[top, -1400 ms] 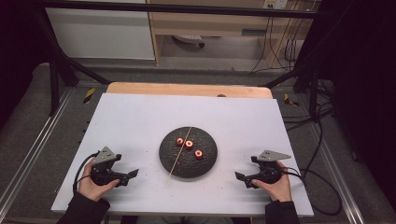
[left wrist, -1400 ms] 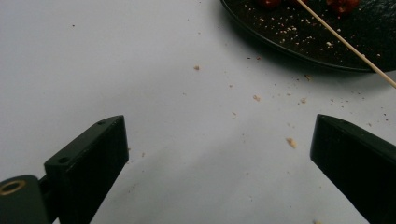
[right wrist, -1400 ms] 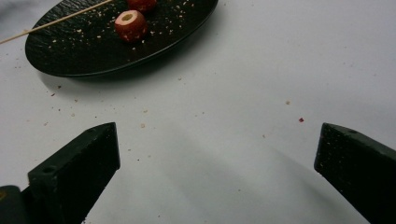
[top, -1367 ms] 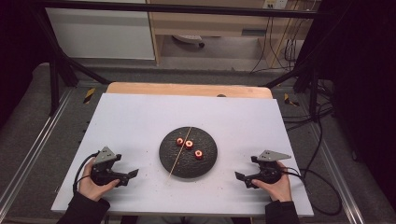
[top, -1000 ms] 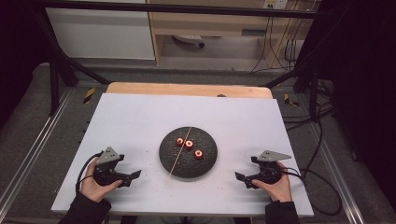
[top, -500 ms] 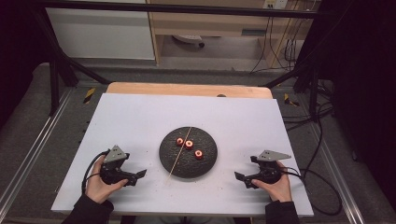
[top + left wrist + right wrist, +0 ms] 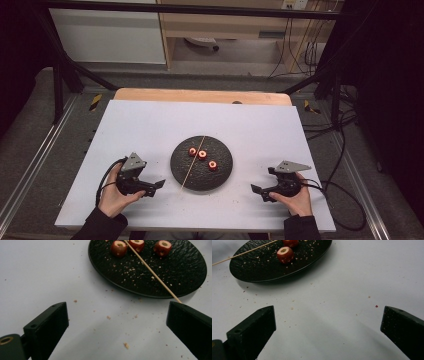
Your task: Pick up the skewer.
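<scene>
A round black plate (image 7: 222, 175) lies at the middle of the white table. On it sit three red cored fruit pieces (image 7: 202, 154) and a thin wooden skewer (image 7: 192, 163) laid slantwise, its near end past the plate's rim. The left gripper view has the plate (image 7: 130, 280), the fruit pieces (image 7: 119, 248) and the skewer (image 7: 155, 273) just ahead of the jaws. My left gripper (image 7: 156, 185) is open, close to the plate's left edge. My right gripper (image 7: 256, 190) is open, right of the plate, with the plate (image 7: 262, 267) and a fruit piece (image 7: 285, 254) ahead of it.
Crumbs (image 7: 126, 345) are scattered over the white table (image 7: 150, 125) around the plate. A wooden board edge (image 7: 200, 95) runs along the far side. Cables (image 7: 345, 160) hang off the right edge. Metal rails (image 7: 30, 165) flank the table.
My left gripper has moved right and a little forward toward the plate. The right gripper has stayed in place, and the plate's contents have not moved.
</scene>
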`<state>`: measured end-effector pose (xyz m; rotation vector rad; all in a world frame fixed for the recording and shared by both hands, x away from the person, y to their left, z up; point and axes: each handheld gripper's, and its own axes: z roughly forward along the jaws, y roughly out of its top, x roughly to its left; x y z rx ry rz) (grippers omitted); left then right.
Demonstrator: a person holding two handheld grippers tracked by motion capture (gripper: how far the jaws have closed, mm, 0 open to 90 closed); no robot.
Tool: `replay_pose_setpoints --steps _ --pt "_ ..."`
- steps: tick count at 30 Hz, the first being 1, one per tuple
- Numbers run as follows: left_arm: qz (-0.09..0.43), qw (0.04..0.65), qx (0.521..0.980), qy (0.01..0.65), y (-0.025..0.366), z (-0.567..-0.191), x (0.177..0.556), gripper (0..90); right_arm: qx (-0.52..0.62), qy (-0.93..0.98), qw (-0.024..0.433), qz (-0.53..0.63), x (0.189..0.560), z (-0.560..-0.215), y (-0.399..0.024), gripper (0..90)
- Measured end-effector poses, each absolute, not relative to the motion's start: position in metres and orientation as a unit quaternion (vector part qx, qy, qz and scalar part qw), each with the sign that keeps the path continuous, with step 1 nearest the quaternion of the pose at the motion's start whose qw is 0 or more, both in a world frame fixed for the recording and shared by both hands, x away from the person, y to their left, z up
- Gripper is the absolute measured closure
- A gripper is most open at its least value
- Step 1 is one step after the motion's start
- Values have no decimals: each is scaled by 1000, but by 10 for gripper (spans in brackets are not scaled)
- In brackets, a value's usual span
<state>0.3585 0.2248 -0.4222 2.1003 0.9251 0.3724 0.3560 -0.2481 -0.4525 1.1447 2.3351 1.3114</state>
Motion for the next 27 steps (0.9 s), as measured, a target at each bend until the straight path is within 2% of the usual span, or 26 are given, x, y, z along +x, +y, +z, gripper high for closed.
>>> replay_pose_setpoints --steps 9,18,27 --pt "141 403 829 360 205 -411 361 98 388 797 116 448 356 -452 -247 7" --pt "127 399 841 343 185 -407 363 284 388 796 117 450 356 -452 -248 10" --pt "102 388 849 344 165 -411 363 555 388 797 117 449 356 -452 -248 13"
